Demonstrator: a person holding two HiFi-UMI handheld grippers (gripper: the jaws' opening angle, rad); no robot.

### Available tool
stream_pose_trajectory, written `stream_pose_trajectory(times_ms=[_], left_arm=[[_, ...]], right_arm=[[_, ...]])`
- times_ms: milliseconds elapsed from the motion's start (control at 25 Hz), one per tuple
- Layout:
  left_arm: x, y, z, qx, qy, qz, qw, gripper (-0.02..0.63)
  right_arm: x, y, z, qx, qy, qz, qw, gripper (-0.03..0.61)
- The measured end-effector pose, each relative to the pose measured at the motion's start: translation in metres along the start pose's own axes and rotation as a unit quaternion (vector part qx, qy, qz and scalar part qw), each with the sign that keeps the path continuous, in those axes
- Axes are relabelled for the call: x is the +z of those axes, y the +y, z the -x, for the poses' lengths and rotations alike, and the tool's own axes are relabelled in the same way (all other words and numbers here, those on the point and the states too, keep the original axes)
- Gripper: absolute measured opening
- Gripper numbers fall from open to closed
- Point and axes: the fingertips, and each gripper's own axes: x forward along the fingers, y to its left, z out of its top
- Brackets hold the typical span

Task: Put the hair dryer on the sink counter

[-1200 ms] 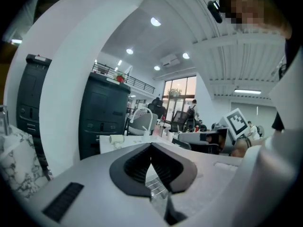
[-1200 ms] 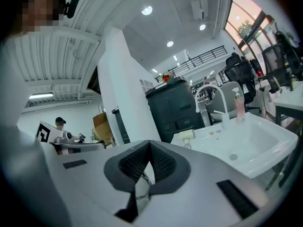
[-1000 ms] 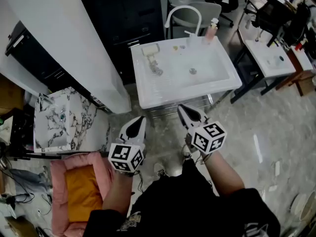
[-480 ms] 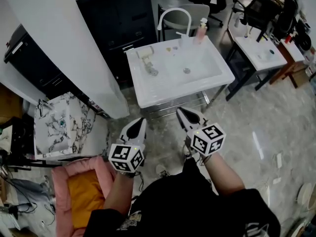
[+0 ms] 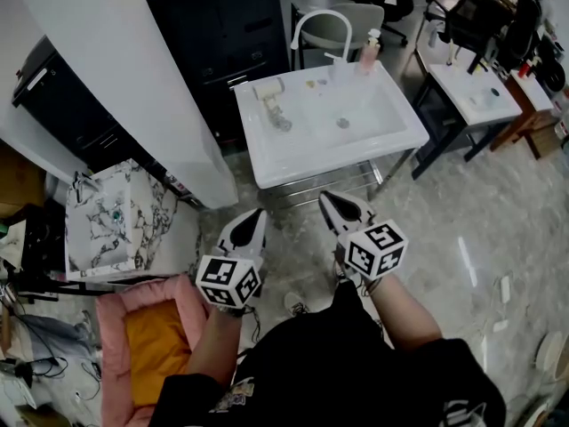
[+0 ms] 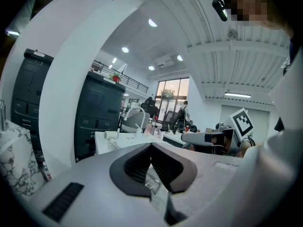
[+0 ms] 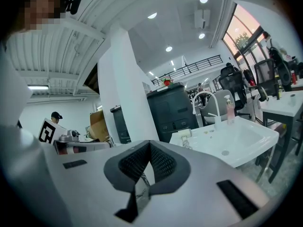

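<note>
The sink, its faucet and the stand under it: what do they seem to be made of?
The sink looks like glazed white ceramic, or perhaps moulded resin: it is one smooth, glossy piece with rounded edges. The faucet is a thin, arched white tube, probably coated metal. The stand under it looks like bare metal: thin, grey, shiny bars.

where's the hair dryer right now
In the head view, the cream hair dryer lies on the back left corner of the white sink counter, left of the basin and the white arched faucet.
</note>
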Motion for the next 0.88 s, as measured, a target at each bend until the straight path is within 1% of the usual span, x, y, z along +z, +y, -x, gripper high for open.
stream_pose_trajectory(times_ms=[880], left_arm=[[0.0017,0.0038,-0.001,0.005,-0.007,0.007,0.9999,0.003]], right_arm=[[-0.001,-0.004,-0.0008,-0.001,0.001,-0.003,1.0,-0.003]])
